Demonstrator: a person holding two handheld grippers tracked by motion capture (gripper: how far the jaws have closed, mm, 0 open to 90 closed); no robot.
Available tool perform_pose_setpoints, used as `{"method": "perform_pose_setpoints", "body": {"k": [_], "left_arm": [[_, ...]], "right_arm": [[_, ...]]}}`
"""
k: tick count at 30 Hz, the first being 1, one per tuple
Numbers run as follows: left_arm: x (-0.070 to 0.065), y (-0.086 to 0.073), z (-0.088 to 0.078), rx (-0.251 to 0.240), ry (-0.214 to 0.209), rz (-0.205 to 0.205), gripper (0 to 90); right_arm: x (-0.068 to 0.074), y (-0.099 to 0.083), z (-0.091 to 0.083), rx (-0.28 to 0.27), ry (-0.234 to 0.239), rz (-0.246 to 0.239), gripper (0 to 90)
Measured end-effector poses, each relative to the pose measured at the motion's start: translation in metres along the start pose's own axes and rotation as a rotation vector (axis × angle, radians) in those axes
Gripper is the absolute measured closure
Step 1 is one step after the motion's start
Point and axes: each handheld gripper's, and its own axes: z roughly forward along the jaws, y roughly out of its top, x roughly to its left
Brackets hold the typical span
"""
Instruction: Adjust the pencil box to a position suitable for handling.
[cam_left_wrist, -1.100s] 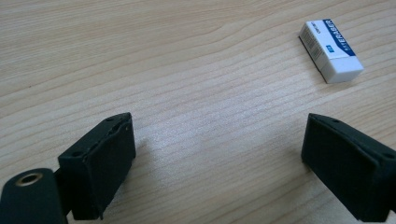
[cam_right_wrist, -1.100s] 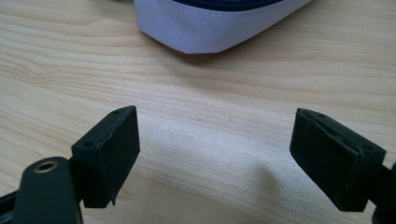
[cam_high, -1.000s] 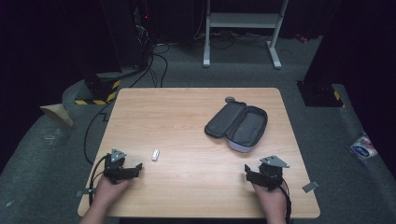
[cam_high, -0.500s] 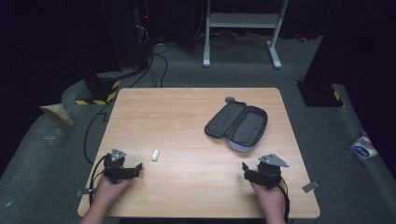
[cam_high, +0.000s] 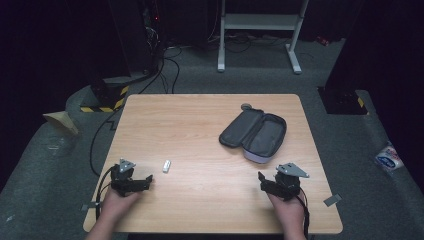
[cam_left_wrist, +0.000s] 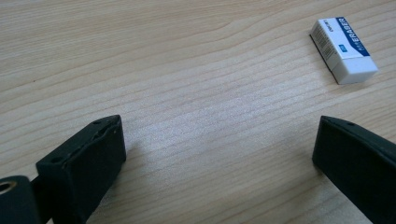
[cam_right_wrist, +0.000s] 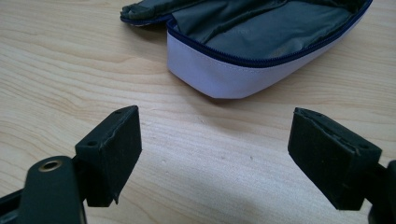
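Partly cut off: pencil case (cam_right_wrist: 261, 42) top, eraser (cam_left_wrist: 344, 44) whole.

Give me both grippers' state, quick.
Left gripper: open, empty, eraser ahead.
Right gripper: open, empty, facing the unzipped pencil case.

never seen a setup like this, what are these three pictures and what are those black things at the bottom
There is no robot arm here. A person sits at a wooden table and holds a hand-operated two-jaw gripper in each hand: the left gripper and the right gripper. The high view is taken from a fixed camera above, looking down on the table. The other two pictures come from small cameras riding on the grippers, so the black blocks at the bottom are each gripper's own jaws. Both stand open and hold nothing. On the table lie a white eraser, ahead of the left gripper, and an unzipped, open pencil case, ahead of the right one.
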Motion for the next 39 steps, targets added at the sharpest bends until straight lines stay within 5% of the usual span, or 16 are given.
{"method": "perform_pose_setpoints", "body": {"k": [26,39], "left_arm": [[0.0,0.0,0.0,0.01,-0.004,0.01,0.4],[0.0,-0.001,-0.001,0.012,-0.002,0.011,1.0]], "right_arm": [[-0.002,0.049,0.021,-0.009,0.04,-0.016,20.7],[-0.001,0.061,0.045,0.044,0.053,-0.02,33.5]]}}
